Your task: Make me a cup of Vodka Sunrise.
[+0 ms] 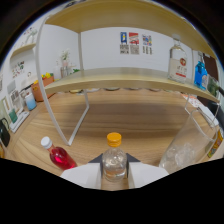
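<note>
A small clear bottle (114, 159) with an orange cap stands upright between my fingers. My gripper (114, 169) is shut on it, with the white fingers (84, 175) pressing on both sides of its body. Just to the left of the fingers, a small bottle of red liquid (59, 154) with a white cap lies tilted on the wooden table (135, 117). To the right of the fingers stands a clear cup (181, 151) that appears to hold ice. Beyond them, on the right of a shelf, stands a clear labelled bottle (177, 62).
A white-framed wooden shelf (125, 80) spans the table ahead, with a slanted leg (80, 117) left of centre. A blue bottle (201, 74) stands on its right end, and small jars and a plant on its left. Several items stand along the left wall.
</note>
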`<state>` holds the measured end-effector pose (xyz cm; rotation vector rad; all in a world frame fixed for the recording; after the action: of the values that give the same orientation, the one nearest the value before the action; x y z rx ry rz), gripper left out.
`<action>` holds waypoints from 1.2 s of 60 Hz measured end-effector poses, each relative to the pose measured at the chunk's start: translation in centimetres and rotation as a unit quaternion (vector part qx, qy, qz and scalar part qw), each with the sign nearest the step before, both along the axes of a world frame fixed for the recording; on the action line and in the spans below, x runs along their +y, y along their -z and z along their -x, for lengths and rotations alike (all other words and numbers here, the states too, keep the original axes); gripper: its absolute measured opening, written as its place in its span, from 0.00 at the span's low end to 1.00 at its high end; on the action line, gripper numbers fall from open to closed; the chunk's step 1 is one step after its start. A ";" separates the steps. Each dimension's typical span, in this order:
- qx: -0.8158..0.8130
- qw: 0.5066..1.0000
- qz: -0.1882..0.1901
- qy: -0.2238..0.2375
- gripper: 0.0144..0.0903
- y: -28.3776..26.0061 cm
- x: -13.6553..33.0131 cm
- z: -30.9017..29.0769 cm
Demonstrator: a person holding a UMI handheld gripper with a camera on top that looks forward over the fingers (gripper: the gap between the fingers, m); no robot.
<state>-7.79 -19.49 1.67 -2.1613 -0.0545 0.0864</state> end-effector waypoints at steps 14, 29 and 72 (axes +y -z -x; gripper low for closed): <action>-0.012 1.000 0.002 -0.015 0.30 0.3 -0.3 0.5; -0.019 0.999 -0.001 -0.045 0.86 -2.4 -2.8 0.2; 0.004 0.991 -0.126 0.032 0.96 -23.3 -9.6 -14.2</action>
<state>6.42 -29.05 25.01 -1.9078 0.0092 0.0482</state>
